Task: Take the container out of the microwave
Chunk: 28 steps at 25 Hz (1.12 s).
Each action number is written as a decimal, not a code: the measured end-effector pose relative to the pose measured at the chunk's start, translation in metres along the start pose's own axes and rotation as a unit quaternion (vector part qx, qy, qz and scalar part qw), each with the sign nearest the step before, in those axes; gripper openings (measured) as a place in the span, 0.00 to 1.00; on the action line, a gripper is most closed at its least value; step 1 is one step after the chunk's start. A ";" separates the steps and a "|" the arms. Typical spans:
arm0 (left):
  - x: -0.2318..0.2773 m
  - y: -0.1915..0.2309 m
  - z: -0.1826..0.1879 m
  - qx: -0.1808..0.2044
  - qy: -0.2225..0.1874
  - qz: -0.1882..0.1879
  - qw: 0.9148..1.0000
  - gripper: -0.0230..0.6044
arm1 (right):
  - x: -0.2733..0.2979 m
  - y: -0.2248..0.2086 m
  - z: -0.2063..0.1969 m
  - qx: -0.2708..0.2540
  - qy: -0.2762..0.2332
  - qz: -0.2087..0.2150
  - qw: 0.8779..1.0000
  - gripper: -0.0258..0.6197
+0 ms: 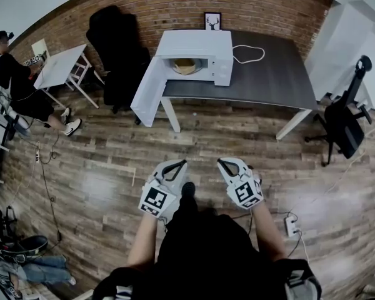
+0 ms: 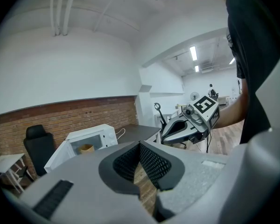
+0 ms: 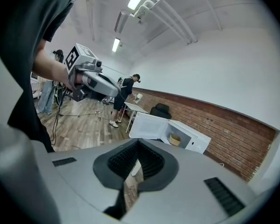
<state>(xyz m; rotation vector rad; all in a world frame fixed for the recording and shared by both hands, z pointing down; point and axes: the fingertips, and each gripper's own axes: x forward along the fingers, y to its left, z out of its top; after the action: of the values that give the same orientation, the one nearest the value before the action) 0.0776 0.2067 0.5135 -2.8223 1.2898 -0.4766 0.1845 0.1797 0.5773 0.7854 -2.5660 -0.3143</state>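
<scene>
A white microwave (image 1: pixel 197 54) stands on a dark table (image 1: pixel 269 74) across the room, its door (image 1: pixel 147 89) swung open to the left. A tan container (image 1: pixel 185 65) sits inside it. Both grippers are held low in front of the person, far from the table. My left gripper (image 1: pixel 178 164) and right gripper (image 1: pixel 224 162) are side by side, each shut on nothing. In the left gripper view the shut left gripper (image 2: pixel 140 146) points toward the microwave (image 2: pixel 91 139) and container (image 2: pixel 86 148). From the right gripper view, the right gripper (image 3: pixel 137 143) faces the microwave (image 3: pixel 170 132) and container (image 3: pixel 175 138).
A black office chair (image 1: pixel 344 120) stands right of the table; a black armchair (image 1: pixel 115 49) stands left of it. A person (image 1: pixel 19 83) sits at a small white table (image 1: pixel 59 66). A white cable (image 1: pixel 249 55) lies on the dark table. A power strip (image 1: pixel 292 225) lies on the wood floor.
</scene>
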 end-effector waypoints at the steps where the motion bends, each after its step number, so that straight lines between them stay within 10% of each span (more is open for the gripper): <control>1: 0.003 0.005 0.000 -0.001 -0.002 -0.001 1.000 0.04 | 0.004 -0.002 0.000 -0.001 0.001 -0.001 1.000 0.04; 28: 0.084 0.136 0.004 -0.001 -0.019 -0.063 0.998 0.04 | 0.110 -0.085 0.006 0.018 0.051 -0.046 0.997 0.04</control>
<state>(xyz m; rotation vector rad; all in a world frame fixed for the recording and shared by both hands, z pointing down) 0.0301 0.0546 0.5154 -2.9119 1.1117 -0.4199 0.1407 0.0476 0.5814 0.9101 -2.4511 -0.2504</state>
